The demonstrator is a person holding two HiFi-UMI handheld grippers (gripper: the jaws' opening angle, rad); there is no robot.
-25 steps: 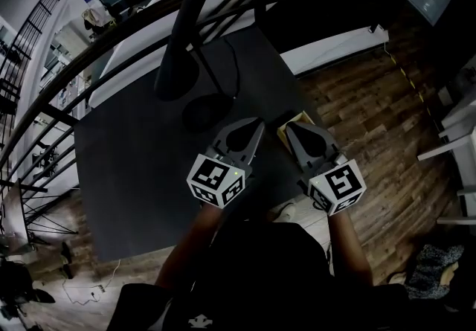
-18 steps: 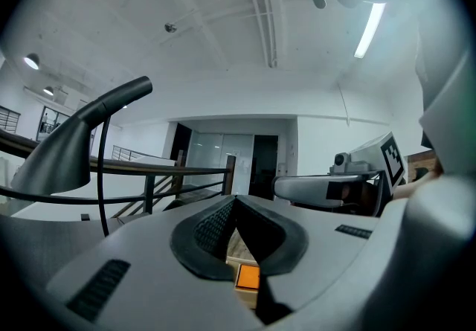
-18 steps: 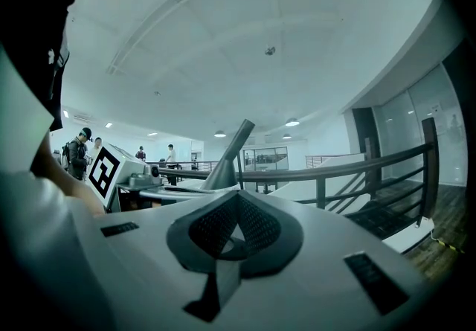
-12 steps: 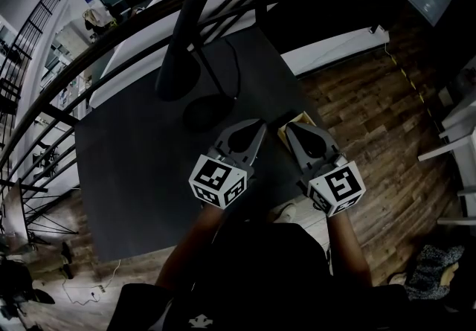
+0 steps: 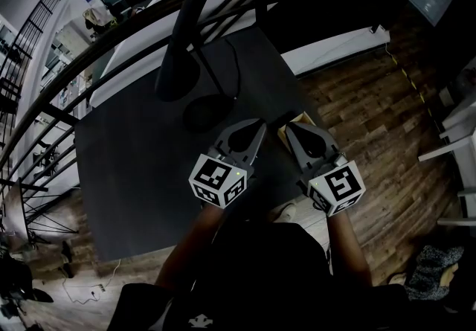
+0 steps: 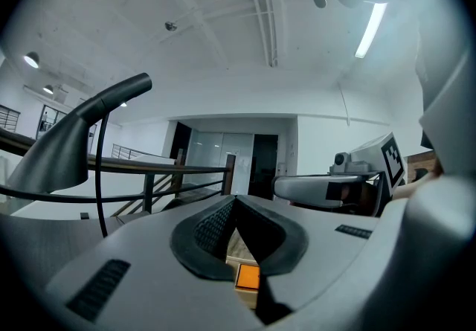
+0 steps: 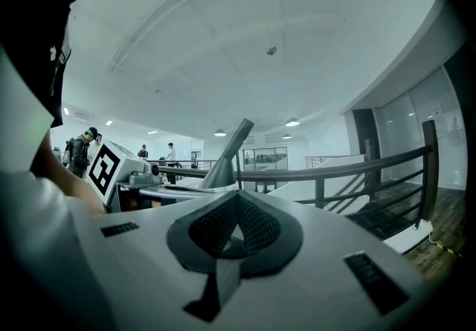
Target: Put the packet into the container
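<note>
Both grippers hover side by side over the front right of the dark table (image 5: pixel 141 166), pointing away from me. The left gripper (image 5: pixel 258 126) has its jaws together with nothing between them; in its own view the left gripper (image 6: pixel 236 200) meets at the tips. Through the gap behind those tips shows a small orange packet (image 6: pixel 248 276) on a tan surface. The right gripper (image 5: pixel 291 127) is shut and empty too, and in its own view the right gripper (image 7: pixel 236 195) closes to a point. A tan container (image 5: pixel 299 118) peeks out between and beyond the two gripper tips, mostly hidden.
A black desk lamp (image 5: pixel 178 47) stands at the back of the table on a round base (image 5: pixel 208 110), its cable running behind. A dark railing (image 5: pixel 111 47) curves past the far edge. Wooden floor (image 5: pixel 372 114) lies to the right of the table.
</note>
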